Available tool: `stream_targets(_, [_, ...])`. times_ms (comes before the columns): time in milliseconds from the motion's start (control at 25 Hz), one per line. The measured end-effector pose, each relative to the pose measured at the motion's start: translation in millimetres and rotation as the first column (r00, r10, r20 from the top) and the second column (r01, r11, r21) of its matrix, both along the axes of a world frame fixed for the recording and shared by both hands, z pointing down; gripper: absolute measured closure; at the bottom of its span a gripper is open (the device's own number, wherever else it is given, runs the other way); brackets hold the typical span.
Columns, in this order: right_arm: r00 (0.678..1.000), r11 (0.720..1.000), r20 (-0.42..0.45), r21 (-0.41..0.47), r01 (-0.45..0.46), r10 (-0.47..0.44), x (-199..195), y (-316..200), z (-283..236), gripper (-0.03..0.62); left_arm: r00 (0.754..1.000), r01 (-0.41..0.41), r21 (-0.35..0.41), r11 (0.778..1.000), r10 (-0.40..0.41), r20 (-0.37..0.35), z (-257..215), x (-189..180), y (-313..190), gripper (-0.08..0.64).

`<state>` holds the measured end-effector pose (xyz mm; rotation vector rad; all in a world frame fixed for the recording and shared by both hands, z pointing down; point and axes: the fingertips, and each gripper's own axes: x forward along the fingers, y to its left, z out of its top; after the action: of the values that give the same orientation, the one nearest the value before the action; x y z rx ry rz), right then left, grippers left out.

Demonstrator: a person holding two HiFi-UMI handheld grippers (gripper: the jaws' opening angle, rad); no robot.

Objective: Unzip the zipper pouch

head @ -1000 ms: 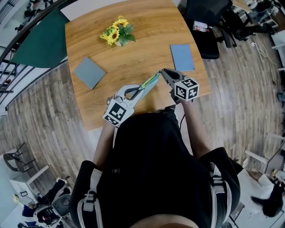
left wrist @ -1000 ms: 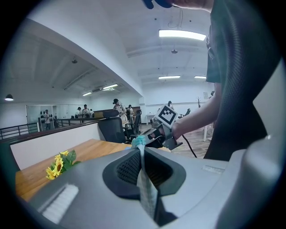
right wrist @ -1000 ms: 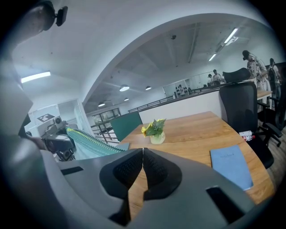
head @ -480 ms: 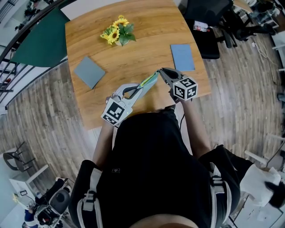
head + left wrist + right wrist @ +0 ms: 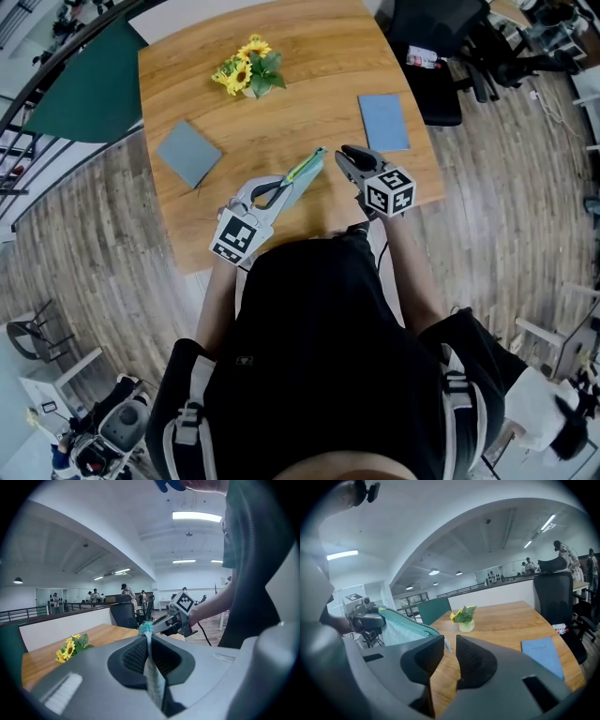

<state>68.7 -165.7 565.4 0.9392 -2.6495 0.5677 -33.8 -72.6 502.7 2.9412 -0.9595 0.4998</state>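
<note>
Left gripper (image 5: 279,192): fingers (image 5: 131,658) clamped on the near end of the teal zipper pouch (image 5: 306,170). The pouch is held edge-on, clear of the wooden worktop (image 5: 281,94), with its far end pointing toward the right gripper (image 5: 346,156). Change noted: half a second ago the right gripper's tips met the pouch's far end; now the head view shows a strip of bare worktop between them, so the two are near but apart. Right gripper view: fingers (image 5: 471,660) stand slightly apart with nothing between them. The pouch's zipper edge ends just beside the left-hand finger, and a small pale pull tab (image 5: 446,644) hangs there outside the gap. The visible run of zipper teeth looks closed, though its whole length does not show. Judgement: the pull is not in grip and the unzip has not started. The right gripper would need to re-approach and close on the tab. The sunflowers (image 5: 247,70) are well clear.
</note>
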Motion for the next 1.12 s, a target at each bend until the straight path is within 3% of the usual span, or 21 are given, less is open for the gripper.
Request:
stream_targets(400, [1.0, 1.0, -0.021, 0.001, 0.023, -0.023, 1, 18, 5, 0.588, 0.998, 0.062, 0.002, 0.998, -0.062, 0.01, 2, -22, -2, 0.551])
stream_targets(1120, [0.996, 0.998, -0.074, 0.041, 0.054, -0.051, 2, 40, 10, 0.589, 0.984, 0.179, -0.039, 0.983, -0.178, 0.018, 16, -48, -9, 0.551])
